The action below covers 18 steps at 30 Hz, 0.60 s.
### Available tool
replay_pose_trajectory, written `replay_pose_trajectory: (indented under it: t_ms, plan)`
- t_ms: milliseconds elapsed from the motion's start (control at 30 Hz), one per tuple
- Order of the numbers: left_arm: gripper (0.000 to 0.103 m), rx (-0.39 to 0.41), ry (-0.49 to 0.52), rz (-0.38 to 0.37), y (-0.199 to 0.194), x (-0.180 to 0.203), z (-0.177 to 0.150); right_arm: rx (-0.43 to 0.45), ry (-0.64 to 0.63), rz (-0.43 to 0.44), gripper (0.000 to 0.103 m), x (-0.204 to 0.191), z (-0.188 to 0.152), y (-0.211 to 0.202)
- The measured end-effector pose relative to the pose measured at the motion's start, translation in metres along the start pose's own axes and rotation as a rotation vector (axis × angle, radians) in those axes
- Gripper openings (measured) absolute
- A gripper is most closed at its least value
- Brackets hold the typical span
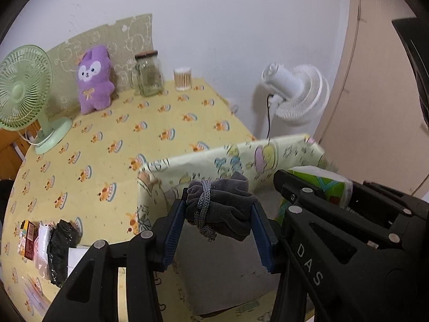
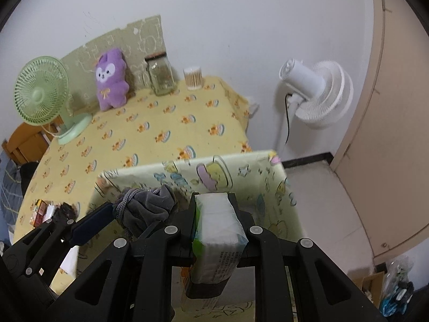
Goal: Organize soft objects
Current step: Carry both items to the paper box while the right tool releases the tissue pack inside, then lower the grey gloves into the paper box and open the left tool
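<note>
1. Now, far left on the worktop (image 1: 166, 123), with its yellow patterned cloth, a green desk fan (image 1: 25, 86) stands at the edge, and small packets (image 1: 45, 244) lie in a row near the front.
2. Next along, a purple plush toy (image 1: 93, 79) leans upright against the back board, with a glass jar (image 1: 148, 73) beside it and a tub of cotton swabs (image 1: 182, 78) further right.
3. Centre stage, the left claw (image 1: 218, 206) is clamped on a grey cloth bundle (image 1: 222, 204) tied with cord, blue pads pressing both sides, hovering over the open patterned storage box (image 1: 214, 158).
4. Just right of it, the right claw (image 2: 215, 214) squeezes a tissue pack (image 2: 218, 230) tight between its jaws, also above that box.
5. Off the worktop to the right, a white floor fan (image 2: 316, 96) stands by the wall.
</note>
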<state>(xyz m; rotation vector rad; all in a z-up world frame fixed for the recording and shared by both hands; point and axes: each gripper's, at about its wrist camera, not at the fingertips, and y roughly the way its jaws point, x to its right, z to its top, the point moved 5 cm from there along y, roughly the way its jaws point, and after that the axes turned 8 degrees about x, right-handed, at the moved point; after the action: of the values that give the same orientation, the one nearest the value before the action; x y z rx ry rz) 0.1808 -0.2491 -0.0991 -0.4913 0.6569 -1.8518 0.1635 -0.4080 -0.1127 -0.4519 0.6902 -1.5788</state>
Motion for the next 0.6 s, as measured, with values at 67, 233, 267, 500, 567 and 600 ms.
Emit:
replay_pose_trajectory:
  t_ms: [67,233,267,500,567,600]
  plan:
    - [0.052,-0.013,0.029,0.015,0.004,0.001,-0.005,-0.031,0.003,-0.002,0.023,0.0,-0.006,0.008]
    - [0.052,-0.018,0.064,0.058,0.001,-0.003,-0.01,-0.026,0.032,0.039,0.023,-0.002,-0.015,0.014]
    - [0.052,-0.028,0.075,0.064,0.001,-0.004,-0.011,-0.03,0.038,0.051,0.023,-0.004,-0.016,0.015]
    - [0.052,-0.032,0.078,0.091,-0.002,-0.017,-0.014,-0.035,0.084,0.099,0.04,-0.017,-0.021,0.019]
    - [0.055,-0.033,0.084,0.103,-0.003,-0.017,-0.014,-0.041,0.094,0.091,0.043,-0.018,-0.022,0.019]
    - [0.058,-0.03,0.089,0.107,-0.003,-0.017,-0.013,-0.039,0.1,0.089,0.043,-0.018,-0.022,0.019]
